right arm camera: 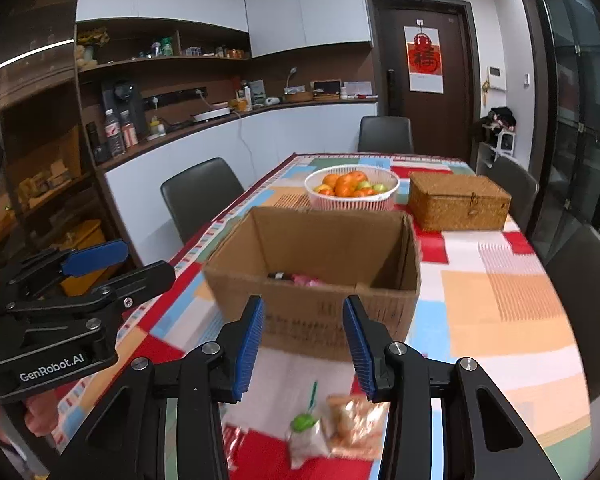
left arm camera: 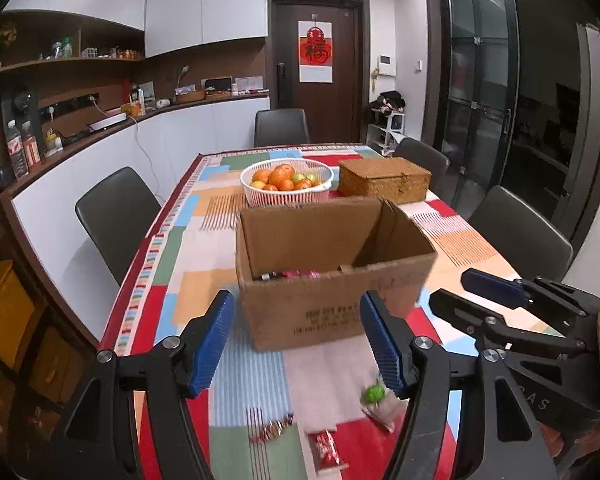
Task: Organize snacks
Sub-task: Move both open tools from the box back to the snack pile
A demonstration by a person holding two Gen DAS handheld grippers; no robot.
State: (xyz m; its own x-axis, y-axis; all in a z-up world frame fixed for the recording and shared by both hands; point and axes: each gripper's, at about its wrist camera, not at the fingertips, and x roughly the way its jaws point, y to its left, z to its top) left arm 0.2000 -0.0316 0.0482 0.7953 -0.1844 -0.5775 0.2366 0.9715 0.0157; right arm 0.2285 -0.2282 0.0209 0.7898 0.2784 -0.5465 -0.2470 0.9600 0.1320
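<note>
An open cardboard box stands on the patterned table, with a few snack packets inside; it also shows in the right wrist view. My left gripper is open and empty, just in front of the box. My right gripper is open and empty, also in front of the box, and appears at the right of the left wrist view. On the cloth below lie a green-and-white snack packet, an orange snack packet and a red packet.
A white basket of oranges and apples and a wicker box stand behind the cardboard box. Dark chairs surround the table. A counter with bottles runs along the left wall.
</note>
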